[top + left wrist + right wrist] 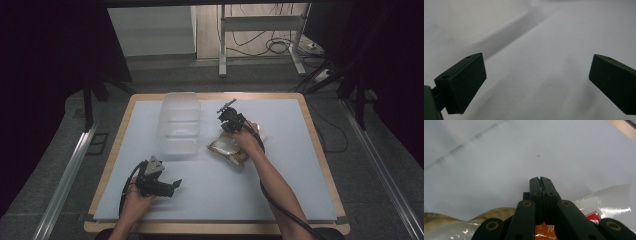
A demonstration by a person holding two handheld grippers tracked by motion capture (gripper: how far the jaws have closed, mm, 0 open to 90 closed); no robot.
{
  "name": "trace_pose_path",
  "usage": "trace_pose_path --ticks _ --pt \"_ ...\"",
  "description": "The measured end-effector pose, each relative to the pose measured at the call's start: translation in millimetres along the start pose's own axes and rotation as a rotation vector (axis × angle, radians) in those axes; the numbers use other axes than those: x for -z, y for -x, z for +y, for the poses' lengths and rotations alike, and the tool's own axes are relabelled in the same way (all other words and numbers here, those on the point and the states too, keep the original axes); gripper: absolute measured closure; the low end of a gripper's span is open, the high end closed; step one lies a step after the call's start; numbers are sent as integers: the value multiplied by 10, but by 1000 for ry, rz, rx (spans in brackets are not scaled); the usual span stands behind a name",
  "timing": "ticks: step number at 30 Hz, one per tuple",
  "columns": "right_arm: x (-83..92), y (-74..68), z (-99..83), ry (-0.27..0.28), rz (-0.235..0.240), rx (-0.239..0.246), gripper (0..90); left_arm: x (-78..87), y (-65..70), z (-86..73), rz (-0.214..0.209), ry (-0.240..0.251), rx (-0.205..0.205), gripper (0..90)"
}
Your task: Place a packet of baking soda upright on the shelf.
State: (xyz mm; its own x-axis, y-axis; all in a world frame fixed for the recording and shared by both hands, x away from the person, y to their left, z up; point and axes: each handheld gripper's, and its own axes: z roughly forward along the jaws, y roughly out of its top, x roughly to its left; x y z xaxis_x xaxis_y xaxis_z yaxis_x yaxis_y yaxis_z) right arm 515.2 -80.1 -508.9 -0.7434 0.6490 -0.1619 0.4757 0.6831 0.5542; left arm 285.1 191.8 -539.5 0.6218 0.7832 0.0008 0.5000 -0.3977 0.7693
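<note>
Bag edge pinched in right tool; left tool spread above bare mat.

Much of the white mat covering the wooden tabletop is left free — the whole right side and the near strip between the two forearms. The far-left middle is taken up by a clear, rectangular plastic container, and just beside it, toward the centre, a crinkled transparent food bag lies flat — only a narrow gap is left between them.
</note>
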Motion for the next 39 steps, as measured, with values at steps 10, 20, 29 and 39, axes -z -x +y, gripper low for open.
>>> trace_pose_path --ticks 10,20,29,39 --pt "-9 86 -83 -33 -11 -13 882 8 1 -2 1 2 1 11" --pt "166 190 -336 -40 -11 -49 882 -1 16 4 2 0 -3 11" --pt "352 197 -572 -53 6 -75 883 -13 35 12 2 -6 -11 11" --pt "495 193 -589 15 -43 -26 796 -11 25 6 7 -7 -7 11"
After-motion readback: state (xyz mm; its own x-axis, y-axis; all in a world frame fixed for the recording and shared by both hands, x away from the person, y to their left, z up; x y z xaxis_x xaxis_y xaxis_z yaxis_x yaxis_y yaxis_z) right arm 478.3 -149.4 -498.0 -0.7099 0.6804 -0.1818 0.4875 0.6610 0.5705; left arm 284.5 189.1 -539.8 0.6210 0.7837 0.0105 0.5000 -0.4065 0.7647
